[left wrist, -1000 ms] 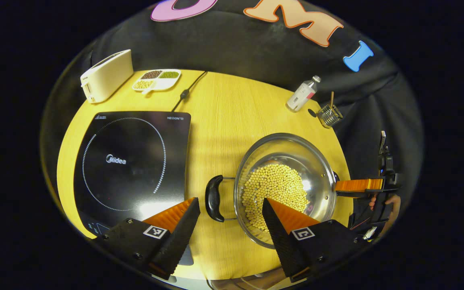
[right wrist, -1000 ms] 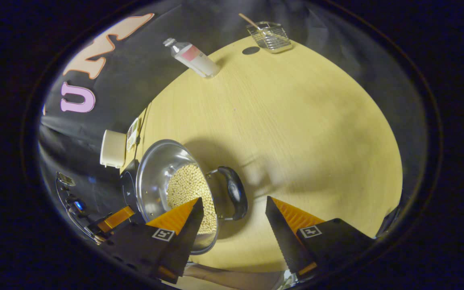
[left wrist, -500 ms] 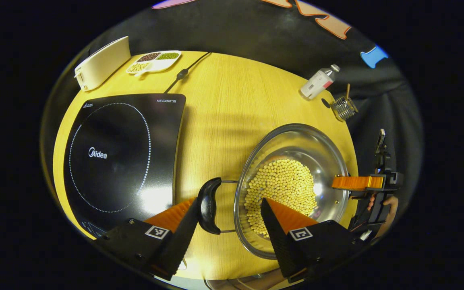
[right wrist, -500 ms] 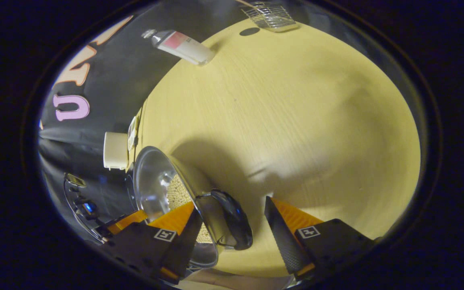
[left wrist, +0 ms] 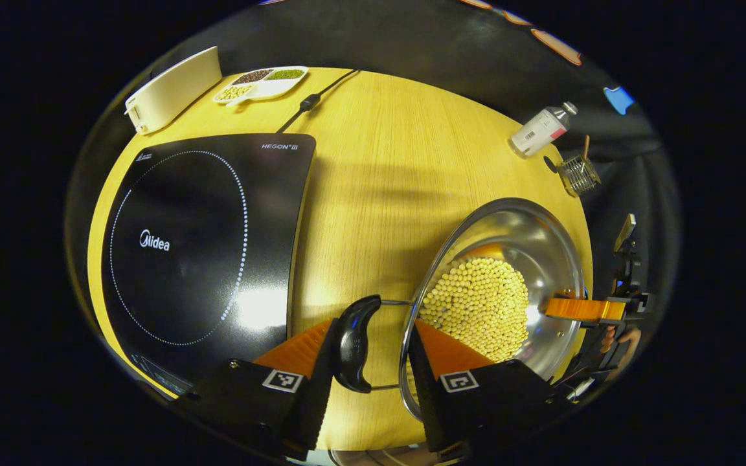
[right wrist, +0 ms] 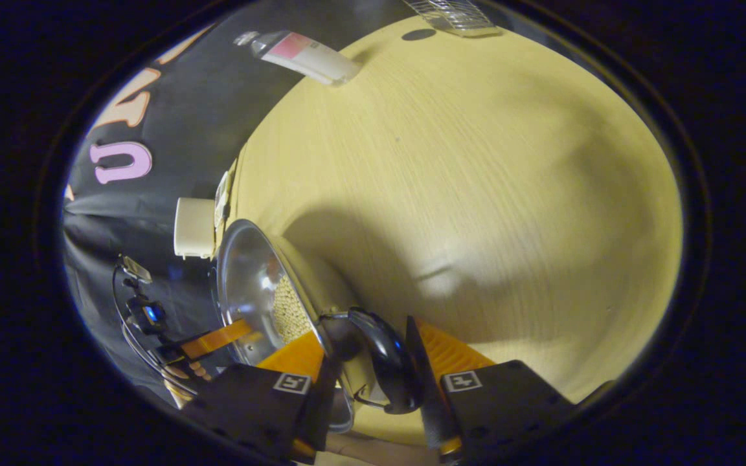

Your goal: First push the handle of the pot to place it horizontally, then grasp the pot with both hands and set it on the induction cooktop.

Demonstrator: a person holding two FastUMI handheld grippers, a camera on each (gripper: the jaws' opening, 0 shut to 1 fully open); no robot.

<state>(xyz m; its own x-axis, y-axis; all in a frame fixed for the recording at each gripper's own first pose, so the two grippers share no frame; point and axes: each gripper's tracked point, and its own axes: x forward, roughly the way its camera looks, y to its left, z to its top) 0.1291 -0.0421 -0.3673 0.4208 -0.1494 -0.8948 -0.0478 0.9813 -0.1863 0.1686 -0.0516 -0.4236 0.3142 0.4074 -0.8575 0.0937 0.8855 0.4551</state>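
A steel pot (left wrist: 509,226) holding yellow beans (left wrist: 476,304) stands on the wooden table, to the right of the black induction cooktop (left wrist: 198,239). My left gripper (left wrist: 371,322) is shut on the pot's black left handle (left wrist: 353,343); one finger is outside the handle and the other inside the rim. An orange finger of the right gripper (left wrist: 580,309) shows at the pot's far side. In the right gripper view, my right gripper (right wrist: 366,330) is shut on the other black handle (right wrist: 386,362) beside the pot (right wrist: 243,278), one finger lying within the rim.
At the table's back stand a white appliance (left wrist: 169,87), a divided dish (left wrist: 259,83) and the cooktop's cord (left wrist: 308,103). A lying bottle (left wrist: 541,129) and a wire basket (left wrist: 579,175) sit at the back right. Bare wood lies between pot and cooktop.
Both grippers came down and forward over the pot's handles and narrowed from wide open until each handle is clamped between the fingers.
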